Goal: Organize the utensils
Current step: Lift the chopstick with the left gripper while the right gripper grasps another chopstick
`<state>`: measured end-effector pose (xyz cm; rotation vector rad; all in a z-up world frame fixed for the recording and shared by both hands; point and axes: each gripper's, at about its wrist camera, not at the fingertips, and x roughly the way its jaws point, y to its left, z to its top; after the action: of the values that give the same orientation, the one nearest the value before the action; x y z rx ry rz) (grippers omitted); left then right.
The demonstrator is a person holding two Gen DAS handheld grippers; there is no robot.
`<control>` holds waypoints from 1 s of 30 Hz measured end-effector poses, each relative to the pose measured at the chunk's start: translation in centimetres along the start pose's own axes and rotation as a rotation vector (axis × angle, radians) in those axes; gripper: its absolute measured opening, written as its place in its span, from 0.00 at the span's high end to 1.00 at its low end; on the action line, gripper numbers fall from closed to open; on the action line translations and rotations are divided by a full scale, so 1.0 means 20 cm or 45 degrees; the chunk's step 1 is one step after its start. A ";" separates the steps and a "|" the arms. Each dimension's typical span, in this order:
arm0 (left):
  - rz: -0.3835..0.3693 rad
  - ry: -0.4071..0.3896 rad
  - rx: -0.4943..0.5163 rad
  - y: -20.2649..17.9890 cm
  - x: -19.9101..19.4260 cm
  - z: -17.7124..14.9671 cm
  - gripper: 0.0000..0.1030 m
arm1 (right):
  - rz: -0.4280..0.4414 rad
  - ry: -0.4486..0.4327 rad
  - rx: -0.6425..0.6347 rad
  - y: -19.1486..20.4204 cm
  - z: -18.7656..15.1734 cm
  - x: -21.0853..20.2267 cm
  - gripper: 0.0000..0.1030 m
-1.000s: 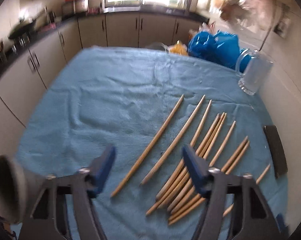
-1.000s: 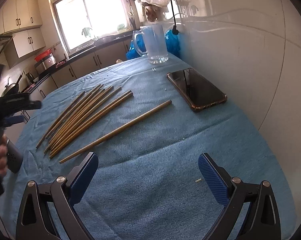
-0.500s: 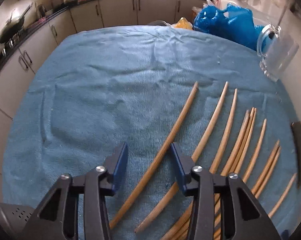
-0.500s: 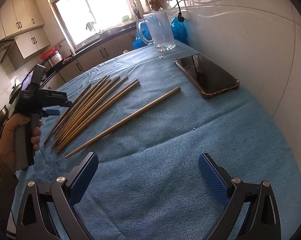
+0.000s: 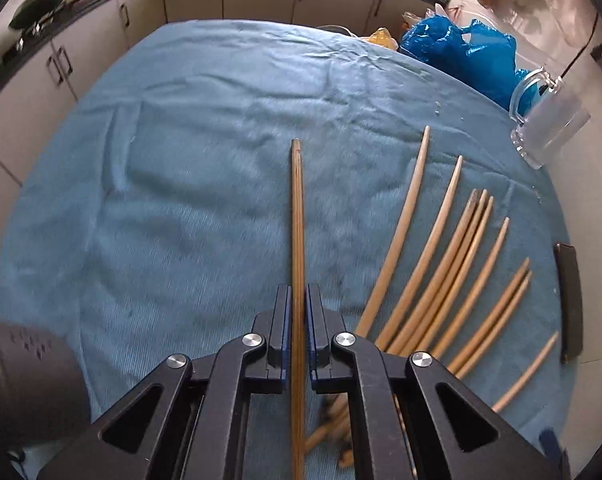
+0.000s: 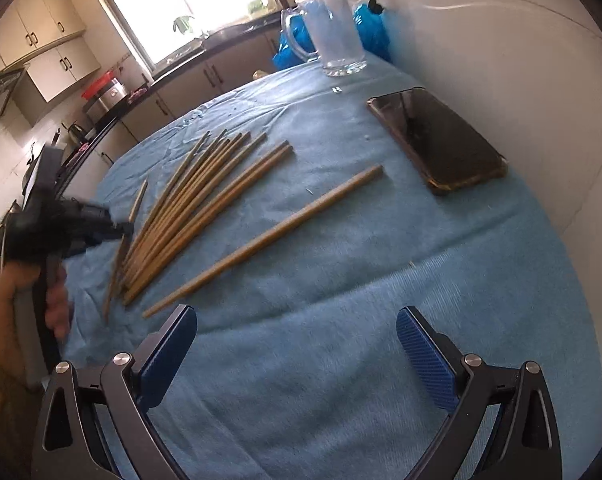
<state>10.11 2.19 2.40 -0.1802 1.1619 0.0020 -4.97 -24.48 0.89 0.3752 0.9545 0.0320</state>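
On the blue cloth (image 5: 189, 168), left hand-held gripper (image 5: 297, 300) clamps one chopstick (image 5: 297, 216); right hand-held gripper (image 6: 297, 340) gapes empty.

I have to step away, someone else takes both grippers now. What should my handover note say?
Left gripper: shut on one chopstick, which runs straight ahead between the pads.
Right gripper: open, empty, above bare blue cloth.
Other chopsticks lie fanned on the cloth; one single chopstick lies apart, nearer the phone. Glass mug stands at the far edge.
Done: one chopstick gripped. Left: all the sorting.
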 end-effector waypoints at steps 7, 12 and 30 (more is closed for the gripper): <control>-0.034 0.010 -0.017 0.07 -0.11 -0.16 0.94 | -0.132 0.145 0.004 0.07 0.21 0.25 0.12; -0.106 0.032 -0.029 0.10 -0.17 -0.28 0.94 | -0.372 0.133 -0.187 0.22 0.28 0.37 0.38; -0.292 0.100 0.034 0.24 -0.39 -0.79 0.94 | -0.072 0.390 -0.452 0.16 -0.12 0.05 0.76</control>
<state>-7.88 5.41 2.71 -0.2916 1.2135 -0.2247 -5.91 -20.61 -0.12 0.0133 1.2363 0.2098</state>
